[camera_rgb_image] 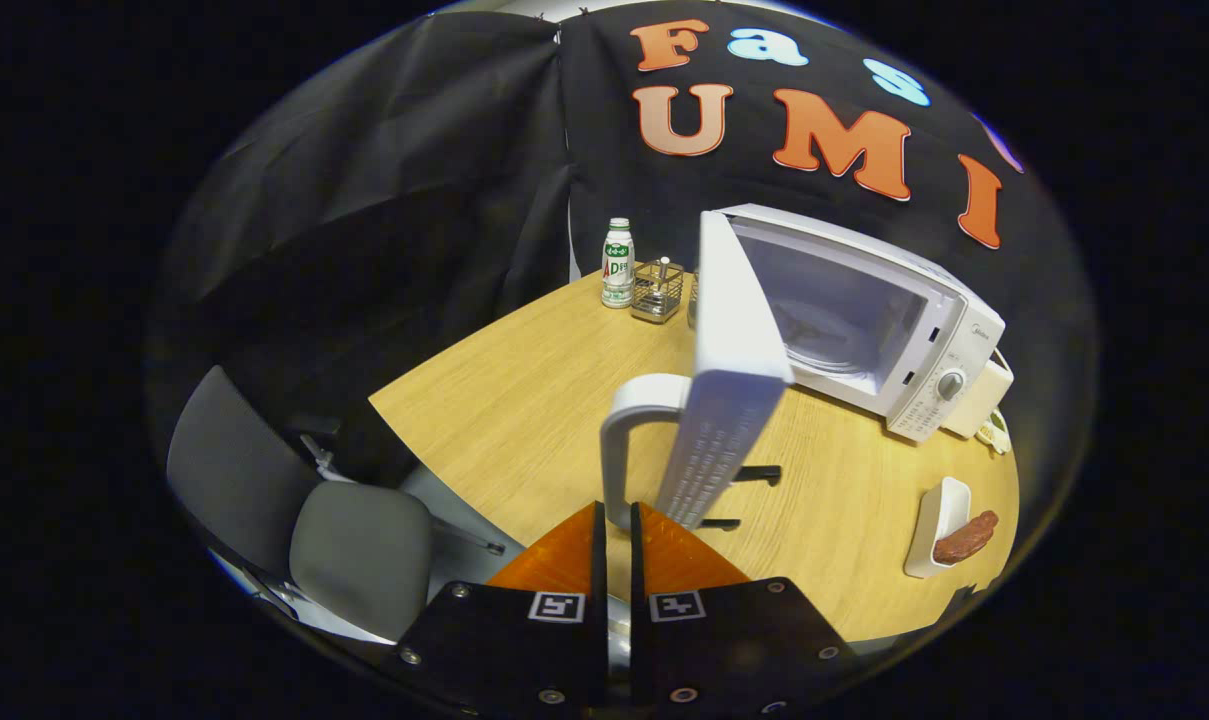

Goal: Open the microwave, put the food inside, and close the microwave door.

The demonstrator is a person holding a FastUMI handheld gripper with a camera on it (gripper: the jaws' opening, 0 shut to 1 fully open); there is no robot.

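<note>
Table (524, 400) (wooden): microwave (864, 330), bottle (617, 264), dish (939, 525).

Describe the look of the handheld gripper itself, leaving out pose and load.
The gripper has two flat, wedge-shaped fingers tapering forward. Behind them sit two black blocks with visible screws, each bearing a square black-and-white marker. No cables or sleeve are visible.

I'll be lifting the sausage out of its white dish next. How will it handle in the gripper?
The sausage looks rounded and glossy, so it may slip or roll between the fingers. It overhangs the rim of the shallow white dish, so a nudge could tip it out. It is probably soft. The gripper is shut on the door handle.
</note>
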